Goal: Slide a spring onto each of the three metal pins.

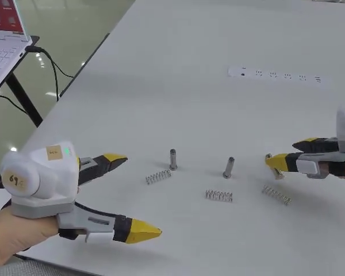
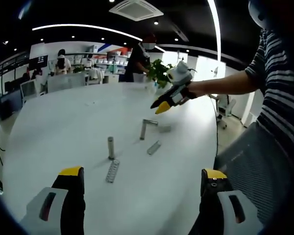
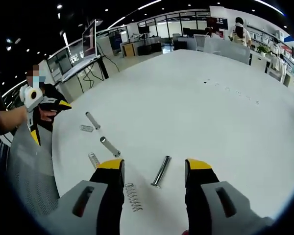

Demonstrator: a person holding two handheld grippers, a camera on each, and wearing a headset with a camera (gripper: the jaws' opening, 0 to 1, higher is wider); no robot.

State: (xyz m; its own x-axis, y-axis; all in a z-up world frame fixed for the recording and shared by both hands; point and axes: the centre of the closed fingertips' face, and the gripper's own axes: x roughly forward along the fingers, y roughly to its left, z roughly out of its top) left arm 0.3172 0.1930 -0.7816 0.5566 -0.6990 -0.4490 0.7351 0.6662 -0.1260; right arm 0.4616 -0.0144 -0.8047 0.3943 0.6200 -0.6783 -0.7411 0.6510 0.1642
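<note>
While left claw (image 2: 142,172) and right claw (image 3: 155,164) gape, one pin (image 3: 161,171) lies flat

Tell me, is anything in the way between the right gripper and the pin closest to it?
Nothing visible is. The pin sits between the open jaws of the right gripper, with bare table around it. A spring lies beside one jaw, not in between.
</note>
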